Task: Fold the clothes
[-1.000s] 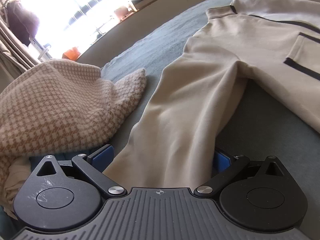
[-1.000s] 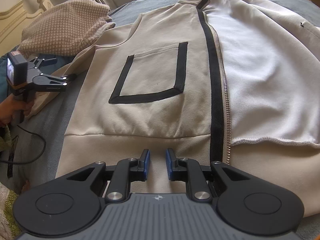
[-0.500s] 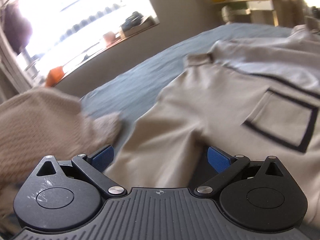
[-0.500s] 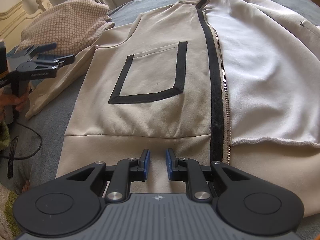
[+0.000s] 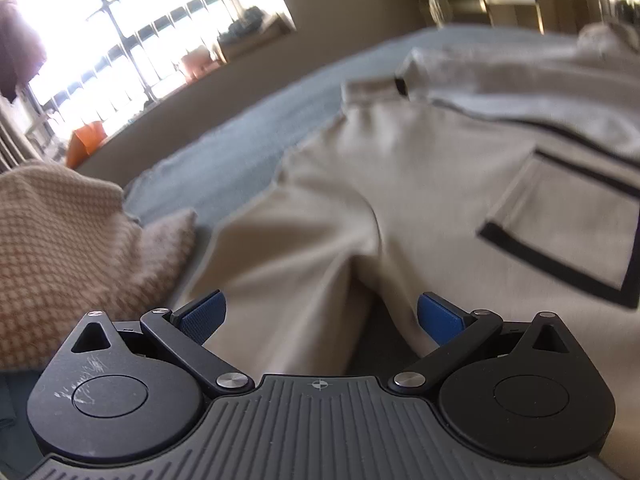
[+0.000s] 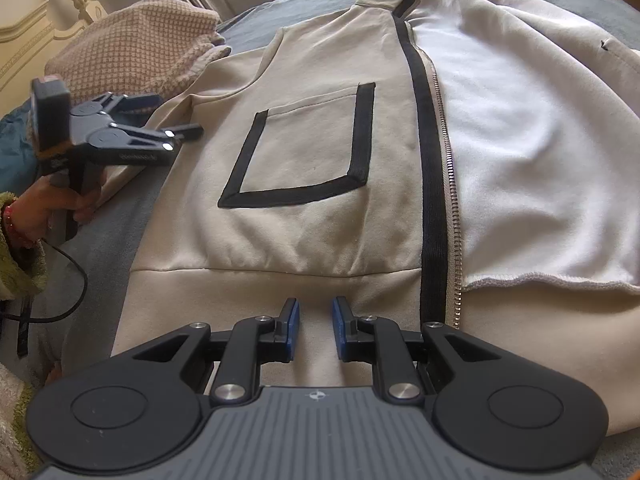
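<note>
A beige zip jacket (image 6: pixel 320 120) with black trim and a black-edged chest pocket (image 6: pixel 304 152) lies front up on the bed, its right half turned back to show white lining. My right gripper (image 6: pixel 314 328) sits at the bottom hem, jaws narrow, with the hem band bunched between the blue pads. My left gripper (image 5: pixel 320 308) hovers wide open over the jacket's sleeve (image 5: pixel 288 248), and nothing is pinched. In the right wrist view the left gripper (image 6: pixel 168 118) is by the sleeve at the jacket's left side, held by a hand (image 6: pixel 44 208).
A houndstooth knit garment (image 5: pixel 60 240) is piled left of the sleeve, also visible as the knit pile (image 6: pixel 136 48). Grey-blue bedcover (image 5: pixel 240 140) surrounds the jacket. A headboard (image 6: pixel 28 32) stands at far left. A cable (image 6: pixel 72 288) trails from the left hand.
My left gripper has moved along the sleeve toward the jacket's body and swung right, bringing the pocket into its view. It stays open. The right gripper has not moved.
</note>
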The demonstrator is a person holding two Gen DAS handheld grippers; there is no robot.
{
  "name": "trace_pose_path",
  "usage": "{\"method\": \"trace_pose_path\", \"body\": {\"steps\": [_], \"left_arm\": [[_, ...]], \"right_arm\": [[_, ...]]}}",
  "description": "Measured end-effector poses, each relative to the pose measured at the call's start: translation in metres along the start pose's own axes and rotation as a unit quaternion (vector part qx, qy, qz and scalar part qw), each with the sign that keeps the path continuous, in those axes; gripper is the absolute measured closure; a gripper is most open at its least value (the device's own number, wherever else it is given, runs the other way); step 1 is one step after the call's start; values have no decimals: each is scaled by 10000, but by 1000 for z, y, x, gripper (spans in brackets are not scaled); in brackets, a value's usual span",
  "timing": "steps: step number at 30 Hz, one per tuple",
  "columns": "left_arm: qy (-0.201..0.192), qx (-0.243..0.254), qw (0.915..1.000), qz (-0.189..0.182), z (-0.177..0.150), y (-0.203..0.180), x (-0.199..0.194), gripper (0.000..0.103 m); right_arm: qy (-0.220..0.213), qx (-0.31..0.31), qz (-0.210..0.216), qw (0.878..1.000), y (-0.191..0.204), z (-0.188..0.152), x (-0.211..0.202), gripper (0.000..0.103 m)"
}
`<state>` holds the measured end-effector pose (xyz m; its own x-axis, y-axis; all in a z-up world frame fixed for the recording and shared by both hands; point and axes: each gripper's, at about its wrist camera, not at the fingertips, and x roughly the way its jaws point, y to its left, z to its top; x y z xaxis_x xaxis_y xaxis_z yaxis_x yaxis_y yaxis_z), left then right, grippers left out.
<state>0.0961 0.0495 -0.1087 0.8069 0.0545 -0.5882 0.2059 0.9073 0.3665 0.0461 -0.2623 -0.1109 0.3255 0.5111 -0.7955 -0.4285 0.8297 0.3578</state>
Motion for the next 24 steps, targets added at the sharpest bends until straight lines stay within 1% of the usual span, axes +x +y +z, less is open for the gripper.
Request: {"method": "trace_pose_path", "body": {"steps": [1, 4, 5, 10, 13, 16, 19, 22, 24], "left_arm": [[8, -16, 10000, 45, 1, 1, 1, 0], [298, 71, 9995, 87, -5, -1, 17, 0], [312, 87, 9995, 68, -9, -3, 20, 0], [203, 14, 9997, 98, -6, 2, 11, 0], [31, -48, 9998, 192, -1, 7, -3, 0], [-152, 1, 9996, 236, 4, 7, -16, 0], [-245, -4, 9997, 45, 7, 3, -27, 0], [-274, 43, 9988, -392, 9, -14, -36, 0], [-272, 253, 9970, -681, 7, -33, -40, 0]], "right_arm": [[1, 12, 17, 10000, -1, 0, 0, 84], [3, 50, 55, 10000, -2, 0, 1, 84], [6, 51, 67, 10000, -2, 1, 1, 84], [-13, 56, 62, 10000, -1, 0, 1, 84], [-20, 69, 62, 10000, -1, 0, 1, 84], [-20, 76, 63, 9999, -1, 0, 2, 84], [-18, 61, 60, 10000, 0, 0, 2, 84], [-36, 62, 43, 10000, 1, -1, 2, 84], [-47, 60, 24, 10000, 2, -1, 2, 84]]}}
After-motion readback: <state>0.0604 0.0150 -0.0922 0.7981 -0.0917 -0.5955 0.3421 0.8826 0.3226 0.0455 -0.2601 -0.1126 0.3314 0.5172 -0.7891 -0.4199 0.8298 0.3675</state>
